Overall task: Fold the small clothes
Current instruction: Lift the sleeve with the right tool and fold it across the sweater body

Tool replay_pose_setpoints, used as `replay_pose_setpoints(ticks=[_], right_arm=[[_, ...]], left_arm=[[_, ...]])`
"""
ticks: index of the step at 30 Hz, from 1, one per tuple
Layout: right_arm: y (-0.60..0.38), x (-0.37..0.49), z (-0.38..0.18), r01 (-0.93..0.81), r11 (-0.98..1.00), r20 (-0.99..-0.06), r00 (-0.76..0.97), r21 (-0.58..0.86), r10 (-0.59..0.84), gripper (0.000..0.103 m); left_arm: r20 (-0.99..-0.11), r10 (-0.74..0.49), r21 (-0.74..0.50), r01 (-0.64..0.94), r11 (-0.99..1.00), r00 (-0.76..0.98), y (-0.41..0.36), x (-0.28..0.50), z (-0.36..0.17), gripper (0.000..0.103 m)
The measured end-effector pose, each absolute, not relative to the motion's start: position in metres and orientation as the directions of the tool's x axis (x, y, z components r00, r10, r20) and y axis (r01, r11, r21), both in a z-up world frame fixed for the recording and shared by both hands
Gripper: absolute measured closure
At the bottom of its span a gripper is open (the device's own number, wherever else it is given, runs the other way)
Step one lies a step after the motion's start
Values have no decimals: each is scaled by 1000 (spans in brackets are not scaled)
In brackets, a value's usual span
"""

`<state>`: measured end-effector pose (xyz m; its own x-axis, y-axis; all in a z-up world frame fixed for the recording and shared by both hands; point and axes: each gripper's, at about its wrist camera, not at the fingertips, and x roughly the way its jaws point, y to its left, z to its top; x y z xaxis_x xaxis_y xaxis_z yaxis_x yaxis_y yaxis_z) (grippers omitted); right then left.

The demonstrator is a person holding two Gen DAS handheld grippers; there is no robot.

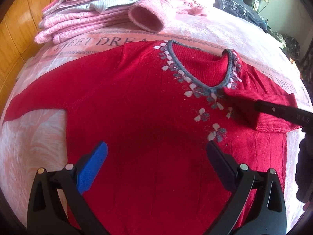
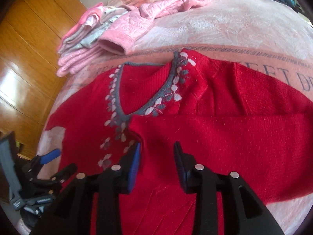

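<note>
A red knit sweater (image 1: 137,107) with a grey V-neck trim and white and grey flowers lies face up on a pink blanket (image 1: 29,146). One sleeve (image 2: 234,133) is folded across the chest, and the other sleeve (image 1: 29,105) stretches out flat to the left. My left gripper (image 1: 156,156) hovers open over the lower body of the sweater with nothing between its fingers. My right gripper (image 2: 157,156) stands open at the cuff end of the folded sleeve. In the left wrist view one of its fingers (image 1: 273,109) rests on that cuff.
A stack of folded pink and grey clothes (image 1: 82,19) sits at the far left of the bed, with a pink cuff (image 1: 148,17) pointing this way. Dark garments (image 1: 244,5) lie at the far right. Wooden cupboard doors (image 2: 29,49) stand left of the bed.
</note>
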<state>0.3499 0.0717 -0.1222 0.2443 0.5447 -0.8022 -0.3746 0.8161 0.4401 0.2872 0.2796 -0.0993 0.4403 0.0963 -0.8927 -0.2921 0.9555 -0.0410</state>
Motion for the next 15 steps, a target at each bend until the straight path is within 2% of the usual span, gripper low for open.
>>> replay_pose_setpoints(ticks=[2, 8, 14, 15], right_arm=[[49, 335, -112, -362, 787, -755, 263, 499, 600, 58], [-15, 286, -97, -324, 818, -728, 378, 474, 572, 57], [-57, 247, -100, -302, 822, -715, 407, 482, 569, 56], [-61, 244, -100, -303, 825, -715, 411, 478, 565, 56]], left_arm=[[-890, 70, -58, -264, 963, 450, 269, 293, -98, 3], [-889, -21, -106, -161, 981, 458, 211, 325, -99, 3], [-912, -46, -126, -171, 977, 408, 169, 364, -119, 4], [-913, -42, -124, -180, 976, 405, 166, 370, -121, 8]])
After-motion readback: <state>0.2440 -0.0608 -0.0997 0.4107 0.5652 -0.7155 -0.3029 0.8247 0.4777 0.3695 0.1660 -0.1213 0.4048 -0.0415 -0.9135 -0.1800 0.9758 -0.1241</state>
